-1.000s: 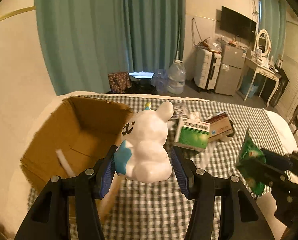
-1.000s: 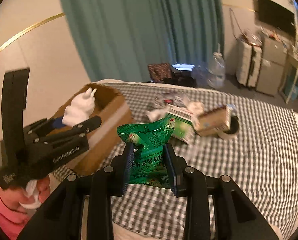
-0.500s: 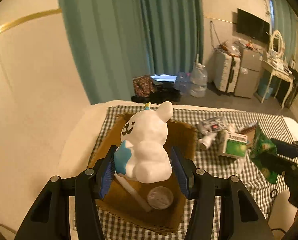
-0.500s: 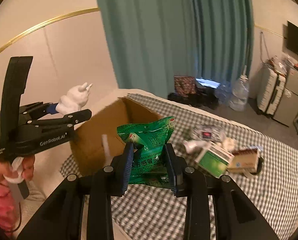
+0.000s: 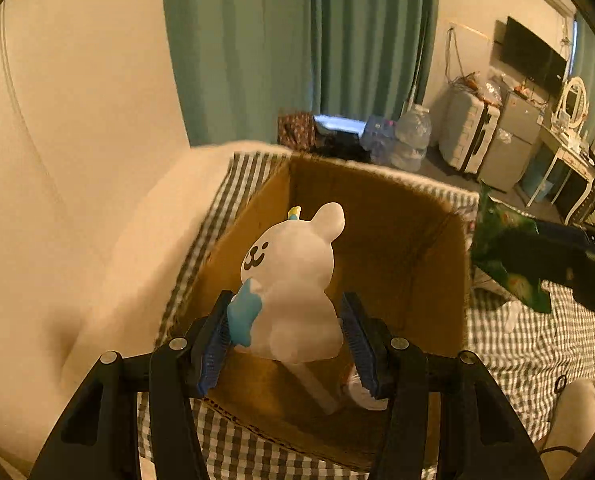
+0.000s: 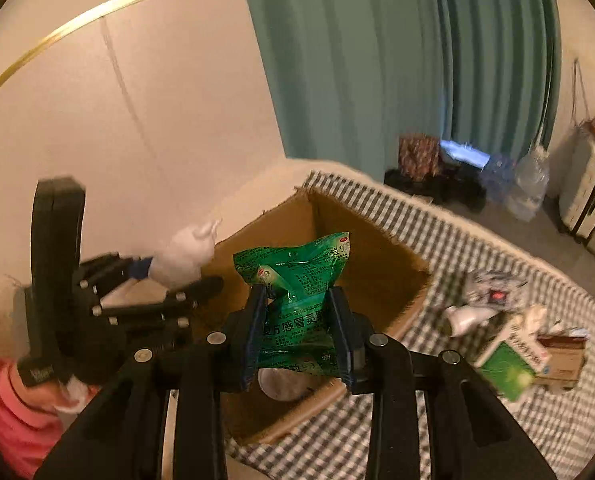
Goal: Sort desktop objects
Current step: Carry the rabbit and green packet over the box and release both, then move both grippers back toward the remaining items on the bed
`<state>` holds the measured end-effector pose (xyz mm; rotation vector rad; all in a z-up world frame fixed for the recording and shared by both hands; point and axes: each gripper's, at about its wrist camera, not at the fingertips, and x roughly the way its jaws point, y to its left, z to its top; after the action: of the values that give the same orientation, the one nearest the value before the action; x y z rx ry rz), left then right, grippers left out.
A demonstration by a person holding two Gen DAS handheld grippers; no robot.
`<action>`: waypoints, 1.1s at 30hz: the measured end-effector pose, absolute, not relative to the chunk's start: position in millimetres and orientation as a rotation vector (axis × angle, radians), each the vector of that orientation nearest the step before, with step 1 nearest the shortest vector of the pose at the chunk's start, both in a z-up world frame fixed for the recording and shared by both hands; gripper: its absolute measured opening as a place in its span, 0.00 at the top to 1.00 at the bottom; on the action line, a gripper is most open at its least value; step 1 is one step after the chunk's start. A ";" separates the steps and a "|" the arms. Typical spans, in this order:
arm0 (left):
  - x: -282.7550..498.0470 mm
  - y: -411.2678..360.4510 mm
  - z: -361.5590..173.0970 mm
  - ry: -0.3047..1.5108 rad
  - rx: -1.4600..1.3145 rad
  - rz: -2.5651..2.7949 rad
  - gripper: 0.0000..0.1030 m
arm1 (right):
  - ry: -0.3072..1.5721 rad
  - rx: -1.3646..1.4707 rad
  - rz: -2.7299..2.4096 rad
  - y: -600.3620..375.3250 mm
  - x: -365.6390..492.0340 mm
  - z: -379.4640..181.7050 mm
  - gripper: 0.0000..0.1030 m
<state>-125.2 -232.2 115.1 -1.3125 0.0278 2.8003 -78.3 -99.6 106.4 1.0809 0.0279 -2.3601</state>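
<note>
Checkered cloth under the cardboard box (image 5: pixel 397 240); our left gripper (image 5: pixel 289 332) jaws pinch the hard, smooth bunny figurine (image 5: pixel 293 280) at its hips, right gripper (image 6: pixel 297 324) jaws squeeze the light, crinkly green packet (image 6: pixel 297 280) mid-body, both over the box.

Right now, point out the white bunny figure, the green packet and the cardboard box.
white bunny figure (image 5: pixel 293 280), left wrist view, on its back.
green packet (image 6: pixel 297 280), right wrist view, on its printed front.
cardboard box (image 5: pixel 397 240), left wrist view, on its inner far wall.

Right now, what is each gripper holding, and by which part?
Left gripper: white bunny figure, gripped at its lower body. Right gripper: green packet, gripped across its lower half.
</note>
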 end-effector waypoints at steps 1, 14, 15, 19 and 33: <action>-127.5 -235.8 106.9 0.010 -1.335 2.786 0.47 | 0.031 1.098 -2.358 -103.5 -83.8 99.2 0.70; -117.3 -217.1 100.0 0.147 -1.243 2.797 0.00 | 0.005 1.042 -2.487 -112.1 -96.9 93.0 0.17; -117.0 -215.3 101.0 0.150 -1.256 2.791 0.00 | -0.010 1.038 -2.491 -106.5 -94.9 97.3 0.17; -107.5 -205.8 110.0 0.108 -1.266 2.782 0.00 | -0.109 1.009 -2.521 -69.9 -80.6 120.7 0.17; -36.4 -71.5 150.4 0.151 -1.144 2.676 0.00 | -0.219 0.982 -2.914 167.1 40.2 175.7 0.16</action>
<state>-36.4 -71.5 150.4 -1.1435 0.1513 2.6757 40.2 167.1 175.7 0.9822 -0.2195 -2.9139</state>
